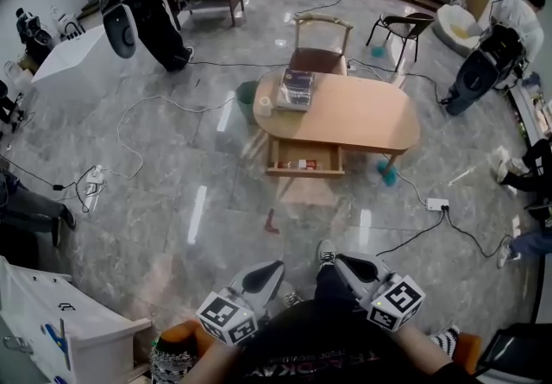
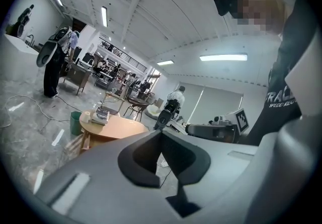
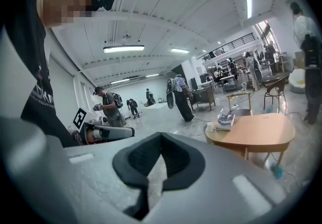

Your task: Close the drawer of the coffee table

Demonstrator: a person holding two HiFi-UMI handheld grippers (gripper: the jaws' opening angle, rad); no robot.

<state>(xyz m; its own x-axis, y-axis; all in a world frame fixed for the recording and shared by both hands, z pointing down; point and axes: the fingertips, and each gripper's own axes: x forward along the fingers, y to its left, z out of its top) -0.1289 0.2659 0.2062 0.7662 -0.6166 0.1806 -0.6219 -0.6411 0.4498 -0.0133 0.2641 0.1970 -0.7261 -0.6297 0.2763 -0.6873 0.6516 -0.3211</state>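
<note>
The oval wooden coffee table [image 1: 362,119] stands mid-floor ahead of me, and its drawer [image 1: 305,168] is pulled out toward me with small items inside. A stack of books [image 1: 295,91] and a white roll [image 1: 265,104] sit on its left end. My left gripper [image 1: 274,270] and right gripper [image 1: 341,263] are held close to my body at the bottom of the head view, far from the table, both shut and empty. The table [image 2: 113,127] shows at the left in the left gripper view. In the right gripper view the table [image 3: 259,132] shows at the right.
A wooden chair [image 1: 320,46] stands behind the table and a green bin [image 1: 247,97] at its left. Cables and a power strip [image 1: 437,204] lie on the glossy floor. People work around the room; a white cabinet [image 1: 52,330] is at my lower left.
</note>
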